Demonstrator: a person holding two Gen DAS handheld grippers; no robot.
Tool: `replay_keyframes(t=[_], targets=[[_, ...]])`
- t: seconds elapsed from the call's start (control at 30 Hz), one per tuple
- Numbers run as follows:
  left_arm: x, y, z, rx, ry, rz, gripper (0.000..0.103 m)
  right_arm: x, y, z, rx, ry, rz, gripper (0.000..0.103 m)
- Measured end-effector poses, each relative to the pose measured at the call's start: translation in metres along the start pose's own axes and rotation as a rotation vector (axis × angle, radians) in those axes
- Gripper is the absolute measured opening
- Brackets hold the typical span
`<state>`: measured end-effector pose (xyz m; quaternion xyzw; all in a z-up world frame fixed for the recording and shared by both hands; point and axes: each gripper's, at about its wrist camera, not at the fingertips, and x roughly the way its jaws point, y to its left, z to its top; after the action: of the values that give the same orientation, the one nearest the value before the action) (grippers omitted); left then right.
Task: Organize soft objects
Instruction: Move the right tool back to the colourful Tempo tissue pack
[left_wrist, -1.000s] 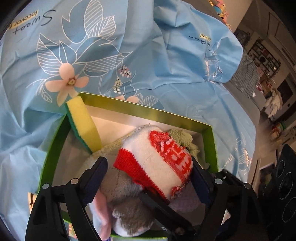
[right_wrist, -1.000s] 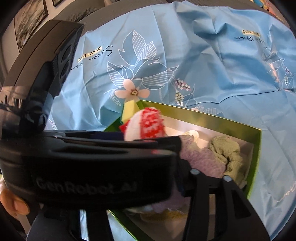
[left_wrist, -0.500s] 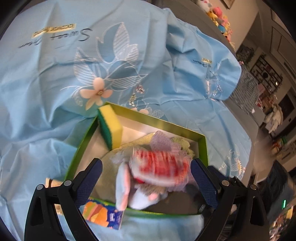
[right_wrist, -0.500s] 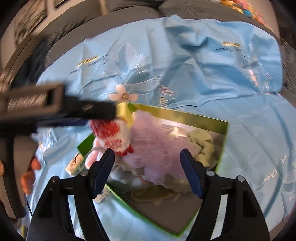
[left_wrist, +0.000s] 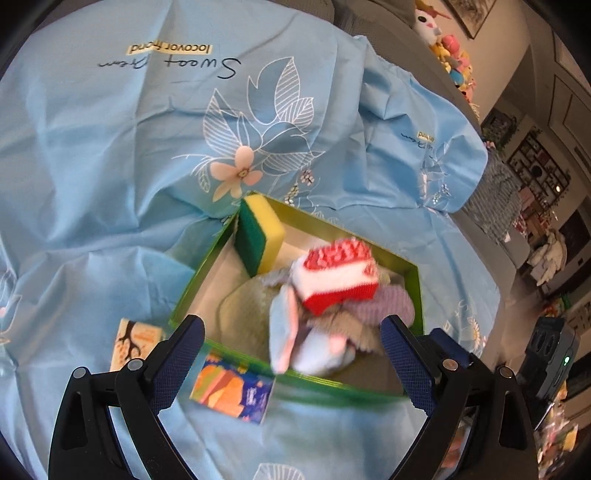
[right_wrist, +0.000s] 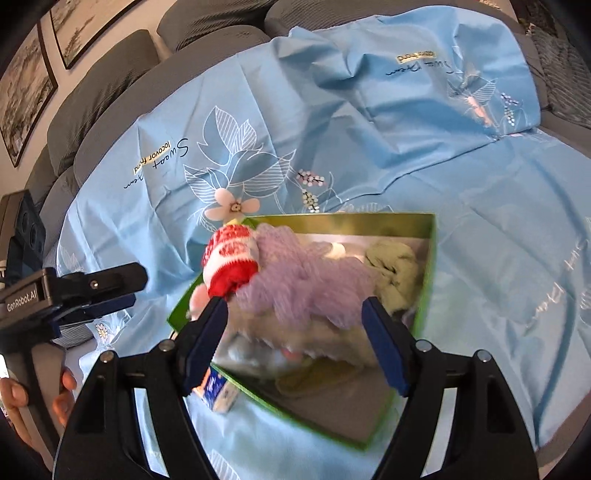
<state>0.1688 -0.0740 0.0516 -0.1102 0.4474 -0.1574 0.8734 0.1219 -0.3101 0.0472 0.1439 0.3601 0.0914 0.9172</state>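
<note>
- While both grippers stood wide and empty, the left gripper (left_wrist: 291, 354) steady, the right gripper (right_wrist: 293, 339) with jaws just opening further, the red-and-white sock (left_wrist: 338, 278) lay atop the heap in the green box (left_wrist: 419, 291).
- Sponge (left_wrist: 260, 230) leaned at the box's eleven o'clock corner.
- Good practice, I judged: lift clear without snagging the purple knit (right_wrist: 310, 280), then fetch the packets (left_wrist: 232, 391) outside at seven o'clock.

Looking down steeply from the left wrist, close over the green box (left_wrist: 207, 275) on the blue sheet (left_wrist: 110, 155), facing a room at right. Looking down from the right wrist, equally near, facing sofa cushions (right_wrist: 110, 85). Sharing the box, red-and-white sock (left_wrist: 336, 273) and flower print.
</note>
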Motion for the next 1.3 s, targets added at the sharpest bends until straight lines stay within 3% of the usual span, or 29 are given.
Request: replay_keyframes(t=[0.33,0.6,0.97,1.3], targets=[[-0.019,0.009,-0.064,0.01,0.001,0.065,0.096,-0.038,0.018,-0.045,-0.081,0.019,-0.006,0.078],[-0.042,0.007,-0.101,0.071,-0.031,0.163,0.096,-0.048,0.049,-0.078,-0.168,0.058,-0.002,0.078],[-0.054,0.001,-0.114,0.145,-0.089,0.095,0.096,-0.042,0.082,-0.106,-0.241,0.078,-0.037,0.079],[-0.03,0.024,-0.118,0.11,-0.04,0.074,0.096,-0.01,0.093,-0.116,-0.259,0.145,-0.046,0.079]])
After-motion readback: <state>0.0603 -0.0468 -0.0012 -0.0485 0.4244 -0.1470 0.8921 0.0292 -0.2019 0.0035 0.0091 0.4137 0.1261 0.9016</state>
